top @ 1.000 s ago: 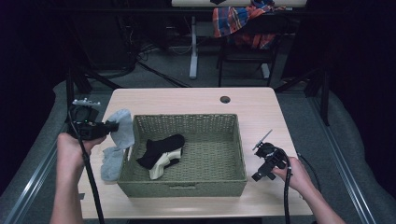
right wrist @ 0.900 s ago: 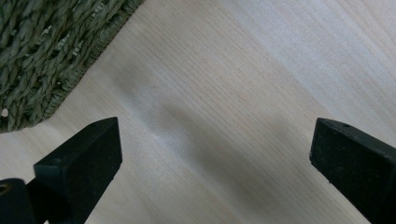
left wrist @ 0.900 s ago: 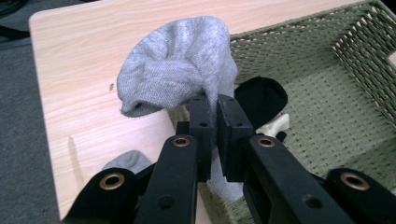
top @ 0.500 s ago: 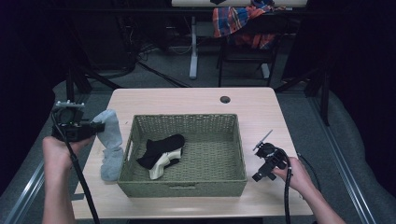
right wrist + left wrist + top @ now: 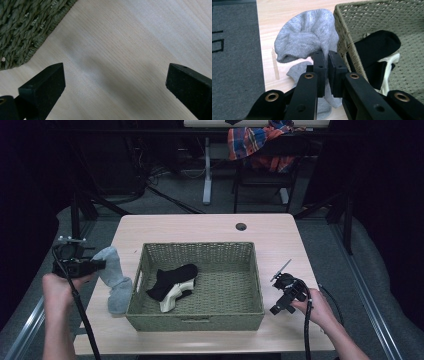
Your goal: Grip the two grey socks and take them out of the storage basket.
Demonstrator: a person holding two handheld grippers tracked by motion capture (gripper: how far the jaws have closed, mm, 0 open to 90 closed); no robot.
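Observation:
My left gripper (image 5: 100,264) (image 5: 328,60) is shut on a grey sock (image 5: 116,279) (image 5: 307,37). The sock hangs from the jaws over the table's left edge, just outside the woven basket (image 5: 200,320) (image 5: 372,17); its lower end lies on the tabletop. A black sock (image 5: 172,277) (image 5: 377,47) lies in the basket's left half over a cream sock (image 5: 172,299) (image 5: 390,63). My right gripper (image 5: 281,292) (image 5: 115,82) stands open over bare wood to the right of the basket, with nothing between its jaws.
The wooden table (image 5: 200,227) has a dark cable hole (image 5: 241,226) at its far edge. Beyond it stand a chair with a plaid cloth (image 5: 255,142) and a desk leg (image 5: 207,170). Grey carpet (image 5: 234,50) lies to the left of the table.
My left gripper has carried the grey sock leftward and a little down, away from the basket's left rim. The right gripper has kept still.

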